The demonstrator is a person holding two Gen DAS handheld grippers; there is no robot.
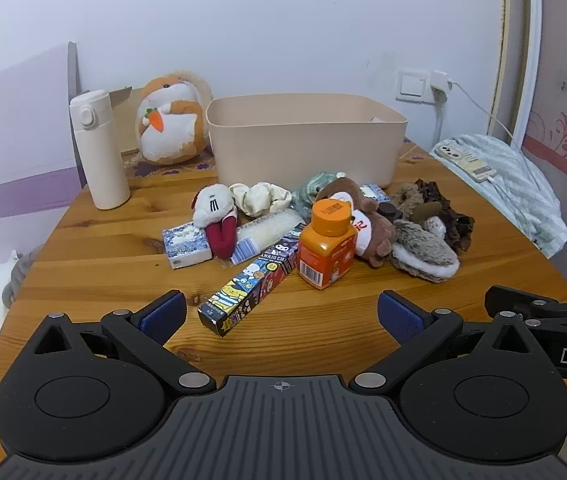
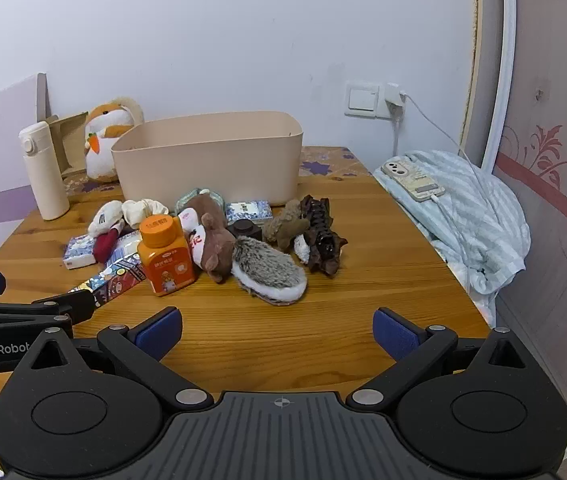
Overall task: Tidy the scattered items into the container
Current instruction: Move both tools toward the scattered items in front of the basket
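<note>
Two grippers are in our hands, side by side above the near edge of the wooden table (image 1: 95, 256). Our left gripper (image 1: 281, 312) has its jaws spread wide with nothing between them; our right gripper (image 2: 277, 330) is spread equally wide and also holds nothing.

The beige container (image 1: 303, 140) stands at the far side of the table, just behind the pile of scattered items. In that pile we note an orange bottle (image 1: 325, 250) standing upright near the front, a long cartoon-printed box (image 1: 249, 286) lying beside it with one end pointing toward our left gripper, a brown plush toy (image 1: 367, 224) touching the bottle, and a grey furry slipper-shaped item (image 2: 269, 274) at the right front. A white thermos (image 1: 97, 150) stands upright to the left of the container, with an orange-and-white plush (image 1: 171, 120) between the two.
</note>
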